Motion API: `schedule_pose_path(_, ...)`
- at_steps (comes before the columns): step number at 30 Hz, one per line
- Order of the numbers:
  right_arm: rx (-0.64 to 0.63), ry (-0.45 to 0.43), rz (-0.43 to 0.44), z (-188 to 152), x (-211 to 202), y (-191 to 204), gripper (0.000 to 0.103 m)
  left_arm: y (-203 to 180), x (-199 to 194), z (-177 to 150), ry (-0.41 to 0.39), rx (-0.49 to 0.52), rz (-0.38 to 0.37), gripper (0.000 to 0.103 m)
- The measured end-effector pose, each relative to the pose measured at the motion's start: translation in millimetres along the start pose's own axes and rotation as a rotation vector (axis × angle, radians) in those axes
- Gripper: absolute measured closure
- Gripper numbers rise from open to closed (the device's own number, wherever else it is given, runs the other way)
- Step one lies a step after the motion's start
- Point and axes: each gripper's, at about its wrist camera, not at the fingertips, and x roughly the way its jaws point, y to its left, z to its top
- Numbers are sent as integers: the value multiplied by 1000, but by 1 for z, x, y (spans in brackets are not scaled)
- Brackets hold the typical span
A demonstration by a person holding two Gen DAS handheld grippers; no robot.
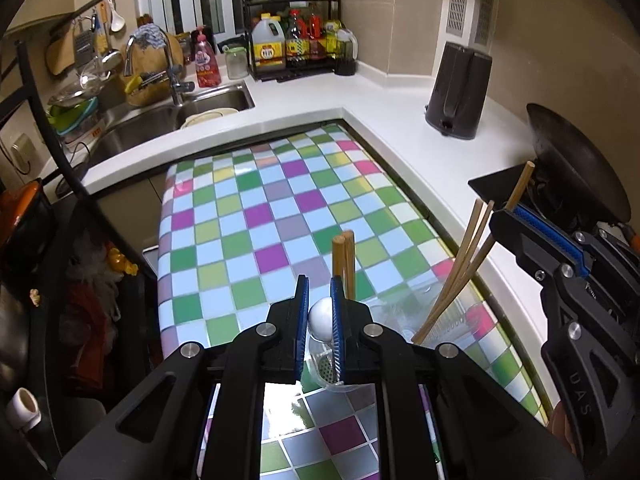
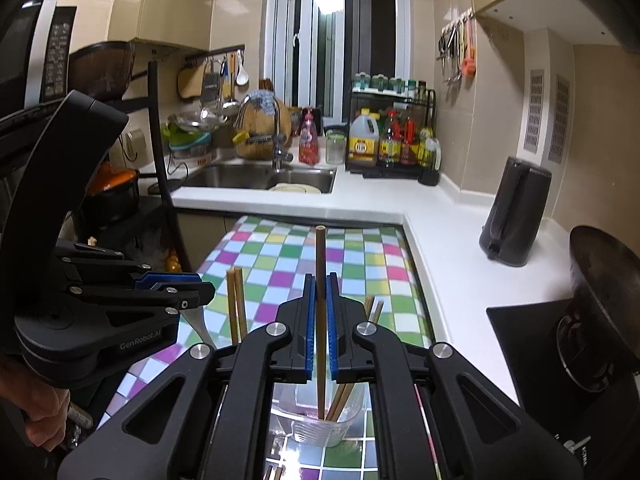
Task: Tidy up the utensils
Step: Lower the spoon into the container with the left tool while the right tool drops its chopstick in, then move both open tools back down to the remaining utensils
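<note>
Single wooden chopstick [image 2: 320, 300] standing upright, clamped in right gripper [image 2: 320, 320], tip dipping into clear plastic cup [image 2: 320, 420] on checkered tablecloth [image 2: 280, 264]. Only left view is showing left gripper [image 1: 320, 320] pinching white round-headed utensil [image 1: 321, 317] over another clear cup [image 1: 332, 376], loose chopsticks [image 1: 452, 280] leaning beside

Dark kettle [image 1: 458, 92] near desk's [image 1: 400, 120] right edge, sink [image 1: 160, 120] at far-left corner, bottle rack [image 1: 296, 36] far corner.

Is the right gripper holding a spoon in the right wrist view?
No: the right gripper is shut on a single wooden chopstick, whose lower end reaches into the clear cup.
</note>
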Motion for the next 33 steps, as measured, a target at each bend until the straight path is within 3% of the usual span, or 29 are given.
schedule_pose_path(14,0,81,0,-26,19,-2,97,-18,25,-15,46,49,-23,92)
schedule_pose_path(16,-3,95,-9,-27,20,-2,94,-19,25,-16,47,53,-25,84)
schedule_pose_path(17,0,100,-14,-28,19,-2,90,-19,22,-16,39,55,-22,69)
schedule_pose_path(18,5,102,-16,-28,17,-3,87,-19,19,-16,28,56,-21,63)
schedule_pose_path(21,8,96,-29,-27,8,-4,76,-18,3,-15,-9,51,-21,63)
schedule_pose_path(28,19,46,-48,-27,-37,-8,76,-16,-41,-29,-97,18,-24,63)
schedule_pose_path(33,59,-10,-56,-40,-82,-18,76,-16,-74,-63,-175,-6,-36,63)
